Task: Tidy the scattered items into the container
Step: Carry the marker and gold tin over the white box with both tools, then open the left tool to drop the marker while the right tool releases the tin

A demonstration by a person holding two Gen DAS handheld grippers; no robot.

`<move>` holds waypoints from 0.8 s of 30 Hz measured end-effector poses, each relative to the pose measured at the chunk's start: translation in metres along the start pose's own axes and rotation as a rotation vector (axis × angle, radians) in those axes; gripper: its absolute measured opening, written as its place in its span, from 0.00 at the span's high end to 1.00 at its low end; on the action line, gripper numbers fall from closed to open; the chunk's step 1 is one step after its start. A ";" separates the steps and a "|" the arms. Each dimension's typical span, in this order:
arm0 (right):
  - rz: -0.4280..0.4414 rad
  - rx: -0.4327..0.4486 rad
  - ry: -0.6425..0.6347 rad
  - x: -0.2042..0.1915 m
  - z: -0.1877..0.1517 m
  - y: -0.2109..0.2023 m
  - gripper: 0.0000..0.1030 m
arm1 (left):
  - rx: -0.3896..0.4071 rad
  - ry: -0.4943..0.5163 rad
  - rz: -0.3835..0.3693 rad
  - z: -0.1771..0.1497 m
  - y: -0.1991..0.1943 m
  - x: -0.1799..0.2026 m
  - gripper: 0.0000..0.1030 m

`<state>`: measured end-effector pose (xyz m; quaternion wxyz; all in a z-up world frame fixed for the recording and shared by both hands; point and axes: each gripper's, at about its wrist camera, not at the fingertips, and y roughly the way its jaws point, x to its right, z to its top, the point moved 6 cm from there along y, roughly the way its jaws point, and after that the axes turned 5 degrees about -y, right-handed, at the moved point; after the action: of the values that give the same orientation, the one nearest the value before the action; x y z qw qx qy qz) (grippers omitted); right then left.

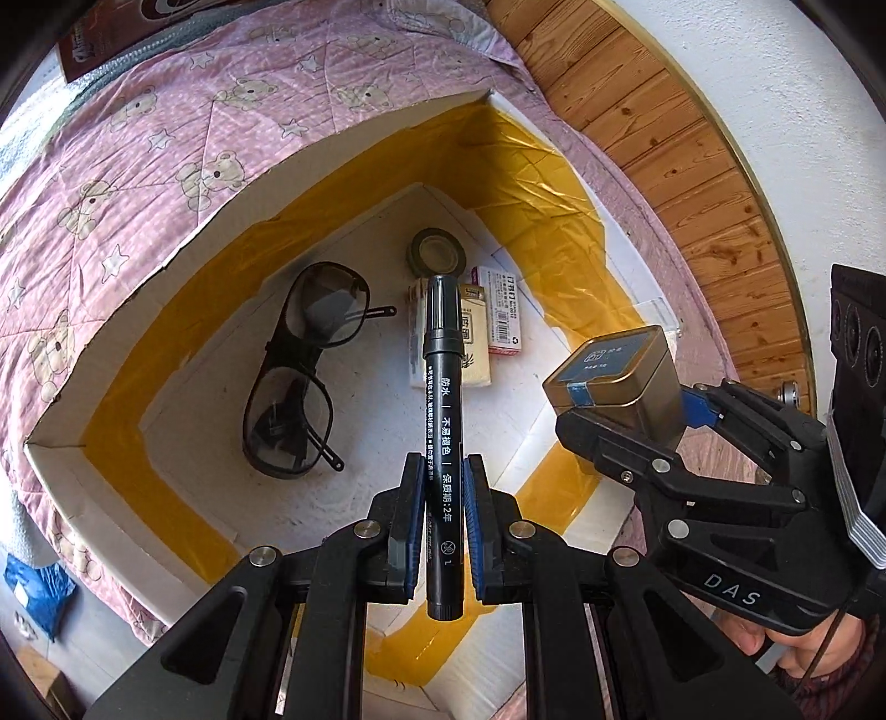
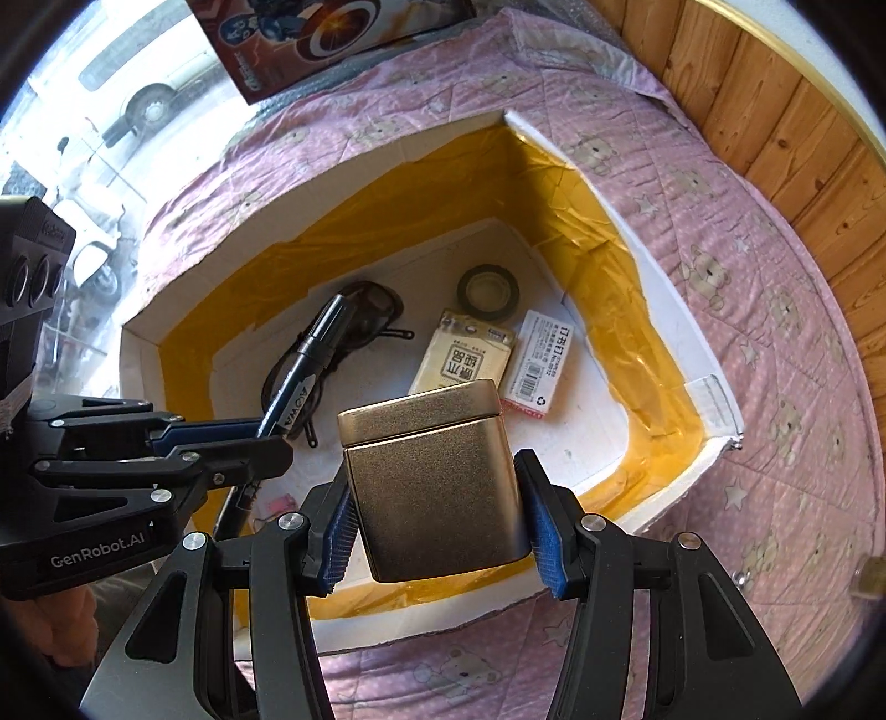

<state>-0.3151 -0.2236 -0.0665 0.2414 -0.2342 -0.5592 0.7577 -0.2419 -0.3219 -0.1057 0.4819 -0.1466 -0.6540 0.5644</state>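
A white foam box (image 1: 111, 354) (image 2: 714, 399) lined with yellow tape lies open on the pink bear-print quilt (image 1: 138, 138). My left gripper (image 1: 440, 498) (image 2: 266, 437) is shut on a black marker pen (image 1: 443, 399) (image 2: 310, 354), held over the box interior. My right gripper (image 2: 437, 526) (image 1: 626, 437) is shut on a gold square tin (image 2: 432, 482) (image 1: 614, 371), held over the box's near rim. On the box floor rest dark glasses (image 1: 299, 376) (image 2: 354, 327), a roll of tape (image 1: 437, 252) (image 2: 488, 291), a cream packet (image 2: 465, 354) (image 1: 476, 360) and a small white staple box (image 1: 504, 315) (image 2: 537, 363).
A wooden wall panel (image 1: 681, 166) (image 2: 775, 122) runs along the right of the bed. A printed red carton (image 2: 310, 39) lies beyond the box. A blue bag (image 1: 33, 598) sits on the floor at lower left. A person's hand (image 1: 797, 648) grips the right tool.
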 end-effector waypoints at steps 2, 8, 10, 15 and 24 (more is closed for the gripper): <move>0.001 -0.022 -0.010 0.000 -0.001 0.008 0.46 | -0.009 -0.014 0.002 0.001 0.005 -0.003 0.86; 0.022 -0.079 -0.026 -0.003 -0.004 0.028 0.44 | -0.018 -0.042 0.018 0.007 0.016 -0.008 0.86; 0.011 -0.094 -0.021 -0.001 -0.006 0.033 0.44 | -0.035 -0.060 0.020 0.008 0.021 -0.011 0.83; 0.016 -0.092 0.008 0.003 -0.008 0.032 0.45 | -0.034 -0.082 0.007 0.008 0.021 -0.018 0.77; 0.008 -0.062 0.038 0.009 -0.010 0.019 0.45 | -0.022 -0.101 0.004 0.002 0.010 -0.031 0.77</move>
<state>-0.3178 -0.2158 -0.0877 0.2417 -0.2581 -0.5767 0.7365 -0.2319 -0.3428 -0.1290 0.4458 -0.1246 -0.6834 0.5646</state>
